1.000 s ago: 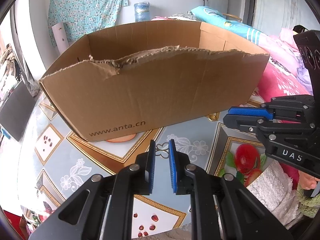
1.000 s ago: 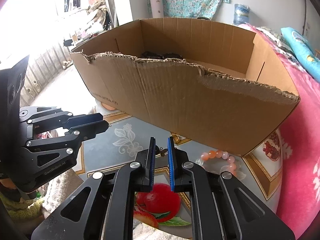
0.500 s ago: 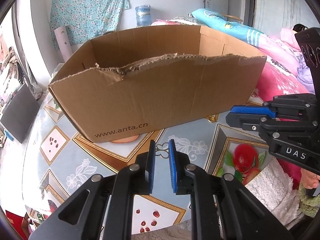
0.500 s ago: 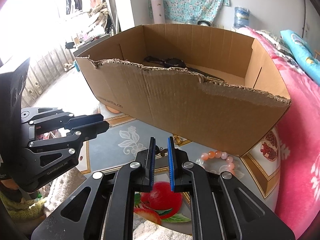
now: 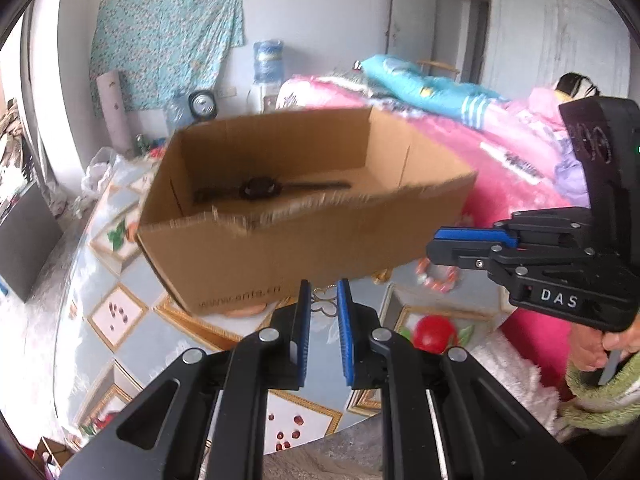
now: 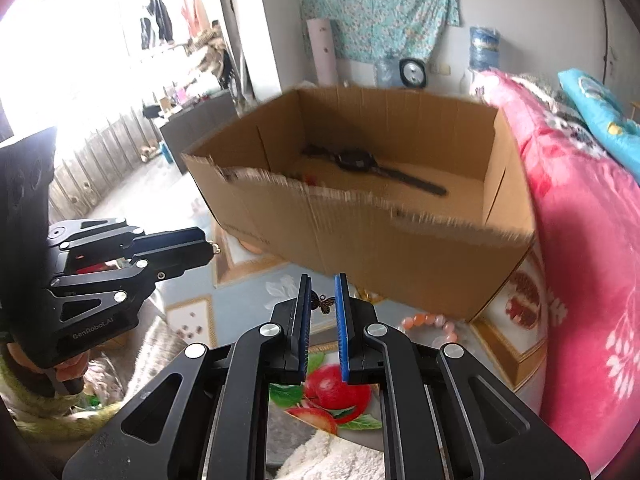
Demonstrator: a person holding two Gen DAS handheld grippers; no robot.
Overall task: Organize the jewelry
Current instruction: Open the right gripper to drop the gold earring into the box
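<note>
my grippers hovered before the cardboard box (image 5: 304,240)
left gripper (image 5: 322,300) and right gripper (image 6: 322,300) nearly closed, empty; box wall screened the watch (image 6: 360,160); bead bracelet (image 6: 428,324) just right.

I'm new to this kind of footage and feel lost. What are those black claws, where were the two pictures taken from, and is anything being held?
No robot here: a person holds a hand-held two-finger tool in each hand, and each carries a wide-angle camera looking along its blue-padded fingers. One picture is from the left gripper, with the right gripper showing at its side; the other is from the right one, where the left gripper shows. Both have their fingers nearly together with nothing between them, so nothing is held. On the patterned table stands a torn cardboard box with a black wristwatch lying inside. A bracelet of pink beads lies on the table just outside the box.
</note>
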